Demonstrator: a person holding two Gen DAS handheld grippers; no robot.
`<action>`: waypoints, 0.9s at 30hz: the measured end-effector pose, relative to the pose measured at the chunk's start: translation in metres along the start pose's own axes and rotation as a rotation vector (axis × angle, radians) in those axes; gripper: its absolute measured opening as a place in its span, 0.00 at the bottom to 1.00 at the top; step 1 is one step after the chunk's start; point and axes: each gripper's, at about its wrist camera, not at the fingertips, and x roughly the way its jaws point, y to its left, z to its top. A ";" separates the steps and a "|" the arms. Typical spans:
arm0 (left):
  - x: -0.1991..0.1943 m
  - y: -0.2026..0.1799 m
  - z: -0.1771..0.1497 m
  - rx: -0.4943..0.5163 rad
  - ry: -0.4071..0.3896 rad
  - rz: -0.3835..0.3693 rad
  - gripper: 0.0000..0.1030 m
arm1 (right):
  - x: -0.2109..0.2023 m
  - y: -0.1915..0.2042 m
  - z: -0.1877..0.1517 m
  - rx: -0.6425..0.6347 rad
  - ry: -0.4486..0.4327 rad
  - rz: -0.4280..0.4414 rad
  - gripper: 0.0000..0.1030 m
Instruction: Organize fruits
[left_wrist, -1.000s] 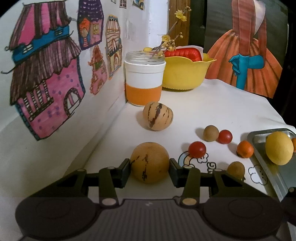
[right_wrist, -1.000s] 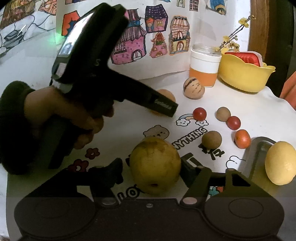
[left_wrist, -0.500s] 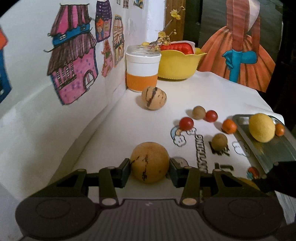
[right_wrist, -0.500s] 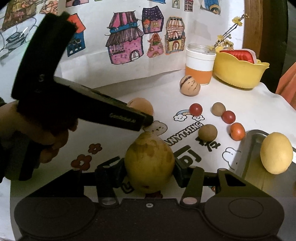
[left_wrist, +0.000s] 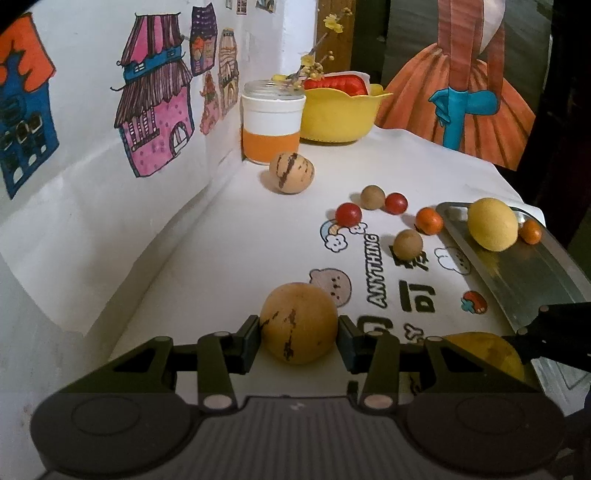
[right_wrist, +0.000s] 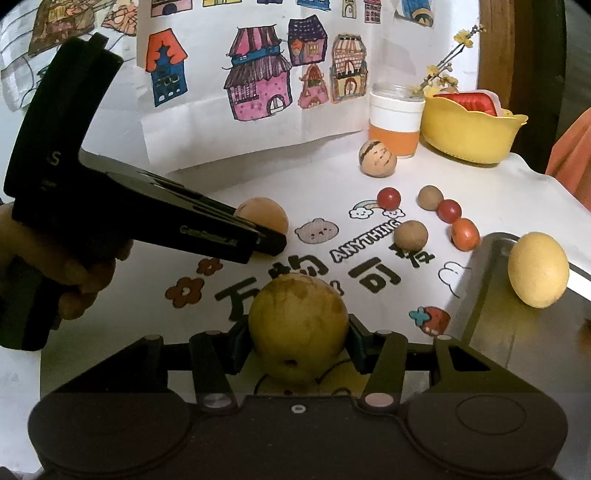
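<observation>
My left gripper (left_wrist: 298, 334) is shut on a tan striped melon (left_wrist: 298, 322), held above the white cloth. My right gripper (right_wrist: 297, 341) is shut on a yellow-green pear (right_wrist: 297, 328), lifted near the metal tray (right_wrist: 491, 325). A yellow lemon (right_wrist: 537, 274) and a small orange fruit (left_wrist: 530, 232) lie in the tray (left_wrist: 517, 273). A second striped melon (left_wrist: 291, 172), two red tomatoes (left_wrist: 348, 214), two brown round fruits (left_wrist: 407, 243) and an orange fruit (left_wrist: 429, 220) lie loose on the cloth. In the right wrist view the left gripper (right_wrist: 258, 236) and the hand (right_wrist: 77, 273) holding it fill the left side.
An orange-banded jar (left_wrist: 272, 127) and a yellow bowl (left_wrist: 340, 118) with a red item stand at the back by the wall. House drawings hang on the left wall (left_wrist: 155, 114). The table edge drops off on the right behind the tray.
Both grippers have risen and pulled back with their fruit, so more of the cloth shows. The left gripper has swung toward the tray; the right gripper's pear now shows at its lower right.
</observation>
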 end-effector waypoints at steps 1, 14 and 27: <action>-0.001 -0.001 -0.001 0.000 0.001 -0.002 0.47 | -0.001 0.000 -0.001 0.000 0.002 0.003 0.53; -0.011 -0.008 -0.011 0.008 0.009 -0.004 0.47 | 0.000 0.001 0.000 0.035 -0.015 0.008 0.62; -0.014 -0.013 -0.011 -0.019 0.021 0.008 0.47 | -0.007 0.003 -0.004 -0.003 -0.076 -0.056 0.52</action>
